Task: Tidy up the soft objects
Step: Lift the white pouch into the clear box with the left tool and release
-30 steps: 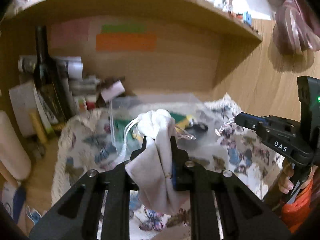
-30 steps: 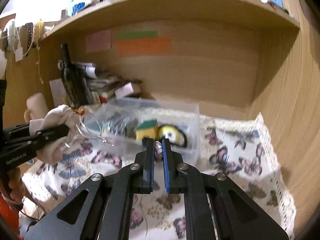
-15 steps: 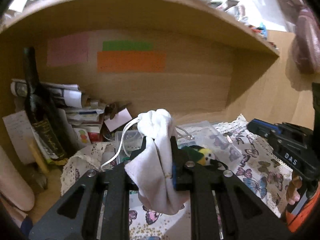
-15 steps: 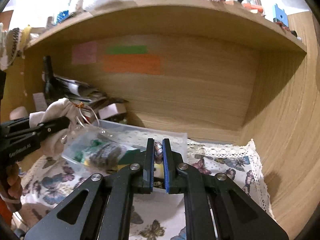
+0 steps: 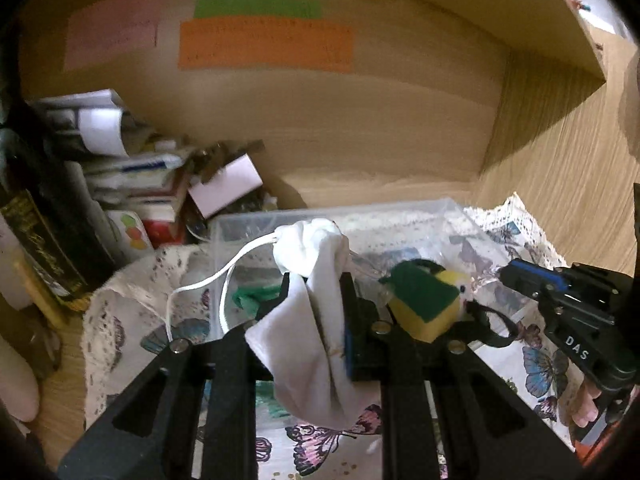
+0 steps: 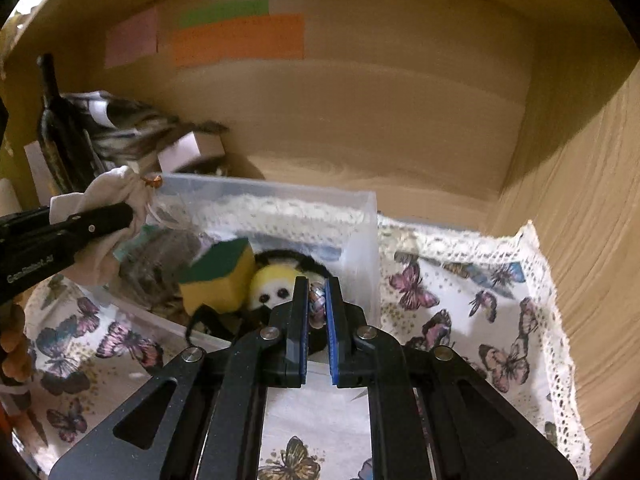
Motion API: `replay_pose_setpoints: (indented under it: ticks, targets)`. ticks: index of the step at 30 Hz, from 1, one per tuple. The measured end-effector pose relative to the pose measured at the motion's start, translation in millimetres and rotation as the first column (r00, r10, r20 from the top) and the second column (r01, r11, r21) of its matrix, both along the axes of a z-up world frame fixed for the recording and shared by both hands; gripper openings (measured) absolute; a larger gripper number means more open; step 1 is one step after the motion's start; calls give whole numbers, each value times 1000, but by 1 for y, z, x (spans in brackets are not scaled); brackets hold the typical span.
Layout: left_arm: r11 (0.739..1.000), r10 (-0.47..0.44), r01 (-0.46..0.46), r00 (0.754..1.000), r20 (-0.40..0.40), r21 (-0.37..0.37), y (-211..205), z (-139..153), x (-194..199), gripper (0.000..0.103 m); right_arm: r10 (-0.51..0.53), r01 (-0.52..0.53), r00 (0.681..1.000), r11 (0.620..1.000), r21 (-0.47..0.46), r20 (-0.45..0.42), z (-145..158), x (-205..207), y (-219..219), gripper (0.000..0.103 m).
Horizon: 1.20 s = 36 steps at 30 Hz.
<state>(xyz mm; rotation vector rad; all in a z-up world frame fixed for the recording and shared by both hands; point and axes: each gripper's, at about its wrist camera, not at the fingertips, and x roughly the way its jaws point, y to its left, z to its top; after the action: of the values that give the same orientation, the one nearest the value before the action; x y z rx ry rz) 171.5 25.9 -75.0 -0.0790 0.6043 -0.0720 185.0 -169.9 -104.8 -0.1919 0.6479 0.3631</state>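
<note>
We are judging the main risk to be the white cloth pouch (image 5: 308,320) snagging as it drops; its drawstring (image 5: 208,284) is trailing off to one side of our left gripper (image 5: 314,284), outside the clear plastic bin (image 5: 336,216), and could catch the rim; the jaws are just beginning to ease apart, the pouch hanging between the fingers, over the bin; our right gripper (image 6: 317,300) is pinching a small braided cord piece (image 6: 318,304) tight, the sponge (image 6: 218,276) and yellow plush (image 6: 276,284) lying just beyond its fingertips.
</note>
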Motion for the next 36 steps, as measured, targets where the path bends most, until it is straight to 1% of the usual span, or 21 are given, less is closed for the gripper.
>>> replay_pose_setpoints:
  ticks: [4, 9, 11, 13, 14, 16, 18, 23, 26, 28, 32, 34, 36]
  targets:
    - [1000, 5, -4, 1000, -28, 8, -2, -9, 6, 25, 2, -3, 999, 1000, -24, -32, -11, 7, 6, 7]
    - [1000, 9, -10, 998, -59, -16, 3, -15, 9, 52, 13, -14, 999, 998, -58, -31, -14, 5, 12, 7]
    - [1000, 14, -16, 998, -61, -24, 5, -15, 8, 57, 20, -21, 999, 998, -58, -31, -13, 3, 12, 10]
    - [1000, 10, -11, 998, -59, -14, 3, -14, 4, 59, 18, -20, 1000, 998, -62, -22, -11, 0, 12, 22]
    - [1000, 7, -8, 998, -56, -8, 2, -13, 3, 62, 19, -20, 1000, 998, -61, -20, -11, -1, 12, 26]
    - [1000, 5, -5, 999, -49, 10, 0, -12, -1, 66, 27, -28, 1000, 998, -52, -10, -7, -6, 11, 42]
    - [1000, 2, -1, 999, -42, 21, -2, -10, -7, 69, 29, -28, 1000, 998, -49, 11, -3, -11, 10, 48]
    - [1000, -9, 9, 1000, -20, 9, -3, 0, -25, 73, 44, -42, 998, 999, -23, 49, 12, -25, 7, 51]
    - [1000, -15, 15, 1000, 11, -1, -3, 10, -39, 79, 49, -49, 996, 999, -5, 79, 22, -33, 5, 56]
    - [1000, -11, 11, 999, 43, 2, -3, 18, -49, 81, 54, -56, 992, 998, 13, 115, 33, -43, 3, 64]
    - [1000, -1, -1, 992, 127, 11, -5, 39, -74, 89, 64, -73, 981, 996, 43, 182, 53, -62, -2, 67]
    - [1000, 5, -7, 986, 169, 12, -6, 49, -86, 91, 68, -83, 975, 995, 61, 214, 62, -70, -5, 77]
    - [1000, 6, -10, 977, 212, 15, -8, 60, -98, 94, 69, -92, 966, 992, 82, 248, 72, -80, -8, 82]
